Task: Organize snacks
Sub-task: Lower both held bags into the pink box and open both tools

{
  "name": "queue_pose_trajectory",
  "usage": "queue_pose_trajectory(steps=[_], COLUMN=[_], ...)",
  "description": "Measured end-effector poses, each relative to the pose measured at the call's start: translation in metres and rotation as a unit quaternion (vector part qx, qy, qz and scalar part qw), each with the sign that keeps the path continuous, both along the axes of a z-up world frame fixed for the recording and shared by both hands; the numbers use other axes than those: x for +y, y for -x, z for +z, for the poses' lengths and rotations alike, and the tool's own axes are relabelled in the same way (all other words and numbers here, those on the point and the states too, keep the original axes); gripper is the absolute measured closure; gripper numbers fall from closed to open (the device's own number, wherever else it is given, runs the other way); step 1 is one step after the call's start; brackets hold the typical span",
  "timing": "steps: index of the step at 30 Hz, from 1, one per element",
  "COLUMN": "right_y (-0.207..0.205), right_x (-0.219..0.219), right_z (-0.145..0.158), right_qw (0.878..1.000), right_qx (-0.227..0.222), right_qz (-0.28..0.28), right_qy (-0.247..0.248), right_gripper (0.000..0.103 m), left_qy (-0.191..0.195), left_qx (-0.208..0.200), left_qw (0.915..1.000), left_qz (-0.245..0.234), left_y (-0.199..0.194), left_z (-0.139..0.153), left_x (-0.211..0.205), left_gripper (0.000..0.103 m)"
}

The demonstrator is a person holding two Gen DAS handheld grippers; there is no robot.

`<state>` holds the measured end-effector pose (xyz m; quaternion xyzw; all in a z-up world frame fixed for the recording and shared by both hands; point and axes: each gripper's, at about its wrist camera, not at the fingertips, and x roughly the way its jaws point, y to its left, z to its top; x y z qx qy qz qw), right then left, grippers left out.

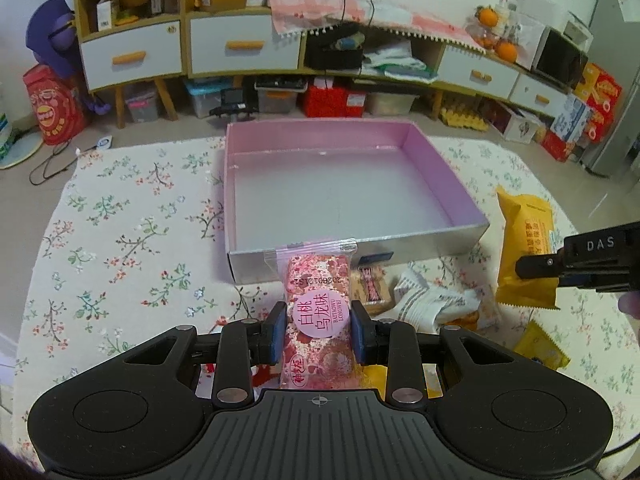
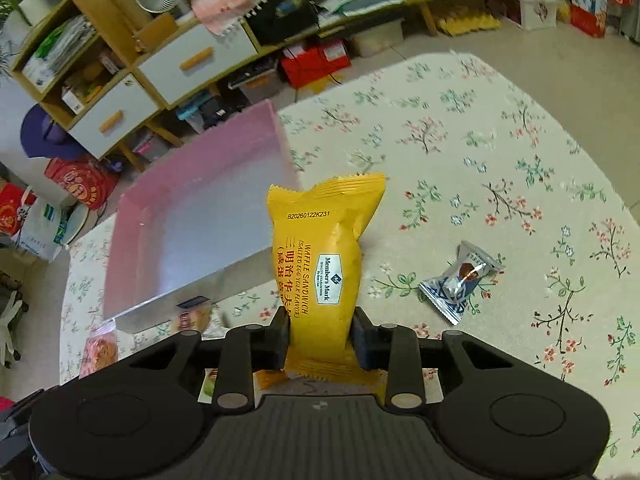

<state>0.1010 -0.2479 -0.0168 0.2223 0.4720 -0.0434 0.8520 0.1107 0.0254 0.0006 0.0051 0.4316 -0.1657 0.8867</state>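
My left gripper is shut on a pink peach-oolong snack packet, held upright just before the near wall of the open pink box. My right gripper is shut on a yellow waffle sandwich packet, held above the floral cloth to the right of the box. In the left wrist view the right gripper and its yellow packet show at the right. The box is empty inside.
Loose snacks lie by the box's near wall: a brown biscuit pack, a white pack, a yellow pack. A blue-white candy lies on the cloth at right. Cabinets and storage boxes stand behind the table.
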Motion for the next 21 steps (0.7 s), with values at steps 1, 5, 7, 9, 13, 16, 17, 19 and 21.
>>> queue_pose_trajectory(steps=[1, 5, 7, 9, 13, 16, 17, 19, 21], right_y=[0.001, -0.002, -0.008, -0.015, -0.039, -0.06, -0.068, -0.083, -0.093], right_x=[0.0, 0.005, 0.008, 0.01, 0.016, 0.019, 0.019, 0.019, 0.017], right_z=[0.003, 0.013, 0.02, 0.023, 0.027, 0.025, 0.023, 0.019, 0.015], right_qw=[1.0, 0.999, 0.999, 0.997, 0.993, 0.989, 0.988, 0.985, 0.983], right_qx=[-0.005, -0.029, -0.045, -0.056, -0.075, -0.08, -0.079, -0.079, -0.08], right_qz=[0.001, 0.017, 0.028, 0.043, 0.094, 0.126, 0.134, 0.15, 0.162], right_qy=[0.001, 0.009, 0.013, 0.01, 0.0, 0.008, 0.011, 0.013, 0.011], right_gripper=[0.103, 0.103, 0.103, 0.102, 0.102, 0.102, 0.102, 0.102, 0.102], left_qy=[0.002, 0.01, 0.017, 0.027, 0.021, 0.021, 0.021, 0.022, 0.027], left_qx=[-0.003, -0.011, -0.016, -0.022, -0.042, -0.036, -0.033, -0.03, -0.026], left_qw=[1.0, 0.9998, 0.9996, 0.9993, 0.9988, 0.9991, 0.9992, 0.9993, 0.9993], left_qz=[0.002, 0.013, 0.018, 0.016, 0.011, 0.008, 0.007, 0.006, 0.007], left_y=[0.001, -0.004, -0.009, -0.018, -0.039, -0.06, -0.066, -0.08, -0.093], left_z=[0.001, 0.006, 0.009, 0.016, 0.021, 0.013, 0.009, 0.001, -0.009], left_x=[0.0, -0.002, -0.005, -0.009, -0.019, -0.027, -0.029, -0.034, -0.037], left_gripper=[0.074, 0.074, 0.074, 0.074, 0.074, 0.074, 0.074, 0.074, 0.074])
